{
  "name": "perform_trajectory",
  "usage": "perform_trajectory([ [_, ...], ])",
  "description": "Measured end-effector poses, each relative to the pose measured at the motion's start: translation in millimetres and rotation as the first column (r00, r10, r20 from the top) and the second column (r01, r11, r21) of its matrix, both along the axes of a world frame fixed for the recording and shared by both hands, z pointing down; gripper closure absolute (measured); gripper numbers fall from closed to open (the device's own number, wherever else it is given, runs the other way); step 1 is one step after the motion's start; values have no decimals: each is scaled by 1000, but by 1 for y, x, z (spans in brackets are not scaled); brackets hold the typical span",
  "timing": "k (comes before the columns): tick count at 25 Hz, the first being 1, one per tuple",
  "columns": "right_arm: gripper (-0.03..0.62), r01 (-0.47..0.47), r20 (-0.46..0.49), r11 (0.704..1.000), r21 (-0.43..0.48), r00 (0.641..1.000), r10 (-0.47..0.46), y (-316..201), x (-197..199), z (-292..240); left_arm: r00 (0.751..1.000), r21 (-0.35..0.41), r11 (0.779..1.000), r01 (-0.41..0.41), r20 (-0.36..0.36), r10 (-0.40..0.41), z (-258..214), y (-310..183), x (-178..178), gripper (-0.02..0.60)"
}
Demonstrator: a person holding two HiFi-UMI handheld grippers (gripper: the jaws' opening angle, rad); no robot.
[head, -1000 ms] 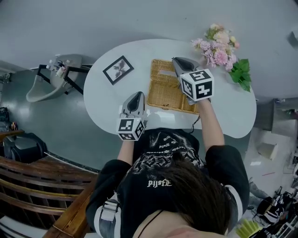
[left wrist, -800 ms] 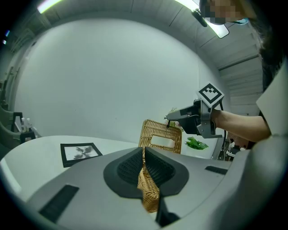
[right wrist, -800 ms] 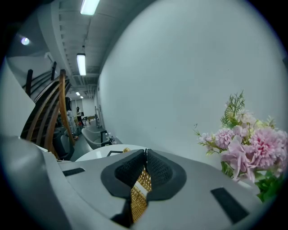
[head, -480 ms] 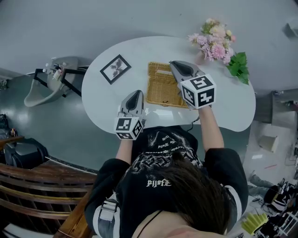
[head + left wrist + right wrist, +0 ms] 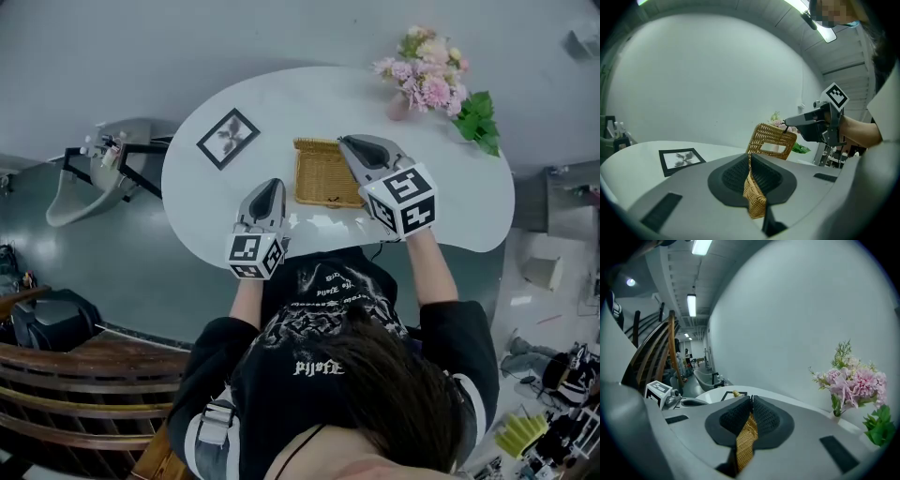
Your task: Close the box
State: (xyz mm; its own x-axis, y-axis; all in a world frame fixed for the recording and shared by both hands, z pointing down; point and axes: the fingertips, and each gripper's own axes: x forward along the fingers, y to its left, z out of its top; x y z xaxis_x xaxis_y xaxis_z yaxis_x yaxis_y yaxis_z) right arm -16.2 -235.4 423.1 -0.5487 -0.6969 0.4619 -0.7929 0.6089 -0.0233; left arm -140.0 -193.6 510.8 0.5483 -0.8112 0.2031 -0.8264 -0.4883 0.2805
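A wicker box lies on the white table in front of the person. Its lid, with a slot handle, stands tilted up over the box. My right gripper is shut on the lid's top edge, and wicker shows between its pads. My left gripper sits at the box's near left corner, shut on a strip of the box's wicker wall. In the left gripper view the right gripper pinches the lid's upper corner.
A framed picture lies on the table to the left of the box. Pink flowers and green leaves stand at the far right. A chair is beyond the table's left edge, and a wooden railing is behind the person.
The lid, lying open flat beyond the box a second ago, has swung up toward the person. My right gripper came nearer and higher with it. The left gripper stayed put.
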Motion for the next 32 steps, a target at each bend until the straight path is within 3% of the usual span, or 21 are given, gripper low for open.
perform_trajectory([
  [17,549,88,95,992,-89,992,-80,42,-4,19,988,-1,988,157,5,-157,-7,10,1,549],
  [22,549,112,148,984,-138,985,-92,53,-1,31,987,-3,987,163,2,-163,-10,19,13,549],
  [32,549,121,156,977,-175,983,-93,72,-5,50,981,-19,981,193,34,-193,-3,39,15,549],
])
